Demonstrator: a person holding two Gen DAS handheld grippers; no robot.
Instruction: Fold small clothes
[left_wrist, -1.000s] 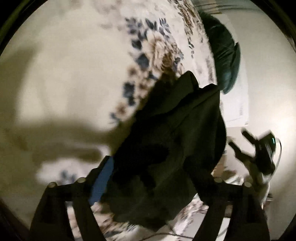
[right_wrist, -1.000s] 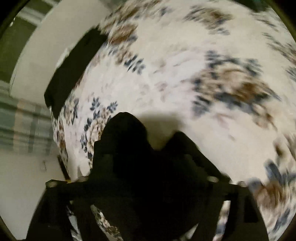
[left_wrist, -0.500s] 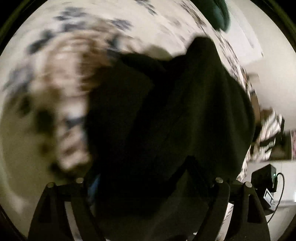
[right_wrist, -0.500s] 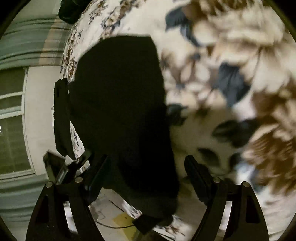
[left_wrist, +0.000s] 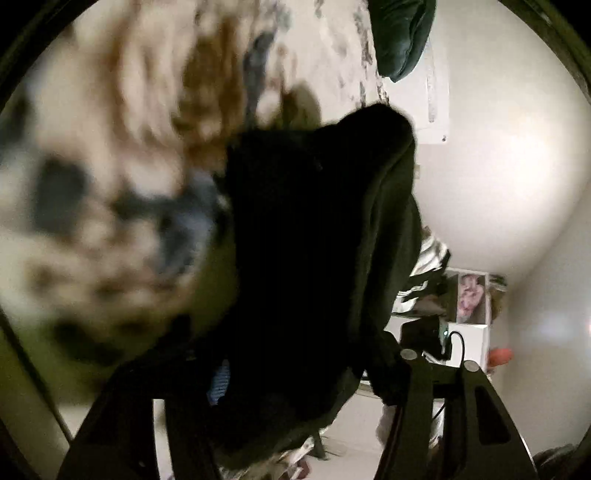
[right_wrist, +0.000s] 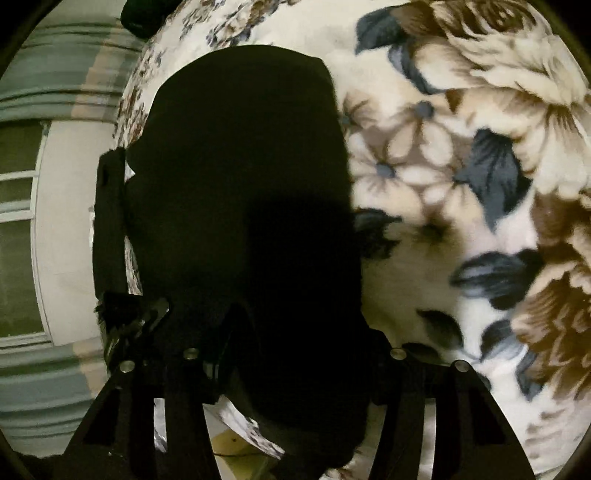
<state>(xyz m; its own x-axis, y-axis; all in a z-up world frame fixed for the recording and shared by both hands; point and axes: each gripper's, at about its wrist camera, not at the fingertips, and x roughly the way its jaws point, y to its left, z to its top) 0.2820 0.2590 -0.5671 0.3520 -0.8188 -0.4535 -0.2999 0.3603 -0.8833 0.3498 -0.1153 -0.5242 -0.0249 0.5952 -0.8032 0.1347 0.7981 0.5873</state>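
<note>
- Looking along the left gripper (left_wrist: 291, 350) at the dark garment (left_wrist: 314, 240), bunched up through the middle of the frame and draping down between the two fingers.
- Having just been closing those jaws with the cloth between them; not managing to tell whether the pads are actually pinching it, black fabric and black fingers merging at lower centre.
- Losing the left finger almost wholly to blur and shadow at lower left; catching only a sliver of blue beside it, too unclear to name.
- Smearing badly across the left half: floral blanket (left_wrist: 110, 147) reading as blotches only.
- Glimpsing a dark green cushion (left_wrist: 400, 33), cut off by the upper rim.
- Switching to the right gripper (right_wrist: 303, 325): pointing down at the same garment (right_wrist: 240, 166), lying flat on the blanket (right_wrist: 461, 166) from upper centre to the bottom edge.
- Also having just been closing, garment between the jaws; fingertips swallowed by the black cloth, so grip or no grip impossible to call.
- Spotting a black strip (right_wrist: 109, 221) at the blanket's left edge, just beside the garment, too dark to identify.
- Showing sharp flowers only on the right side of this frame.
</note>
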